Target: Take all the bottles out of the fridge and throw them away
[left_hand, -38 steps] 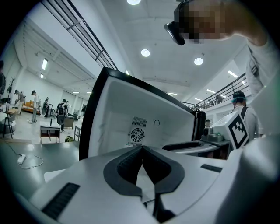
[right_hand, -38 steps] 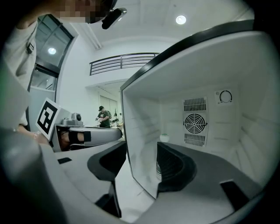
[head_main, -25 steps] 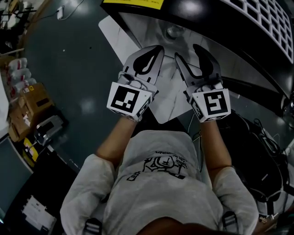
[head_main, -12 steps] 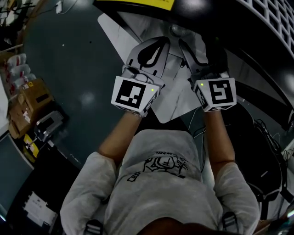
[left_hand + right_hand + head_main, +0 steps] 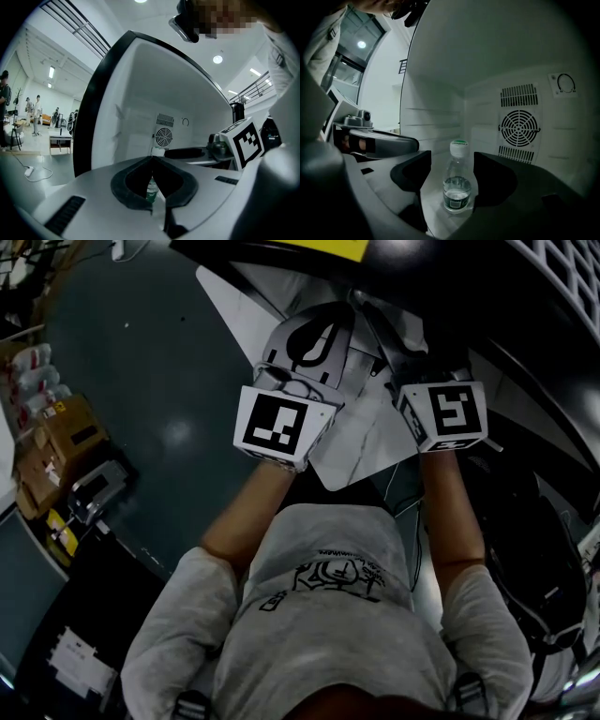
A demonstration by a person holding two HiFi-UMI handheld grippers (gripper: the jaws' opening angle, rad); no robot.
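— Forearms [image 5: 239,521] stretched forward side by side into the fridge [image 5: 525,70]; left gripper [image 5: 152,159] pinched together, empty.
— Right gripper [image 5: 452,159] had just been opening wide; bottle [image 5: 457,180] stood upright between its jaws, untouched.

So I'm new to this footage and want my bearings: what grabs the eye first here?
A small clear bottle stands inside the open fridge, near the round fan grille on its back wall. The right gripper reaches in, the bottle ungripped between its jaws, which have just been opening.

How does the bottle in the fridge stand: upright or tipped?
Upright: the bottle rests on its base, with its white cap uppermost.
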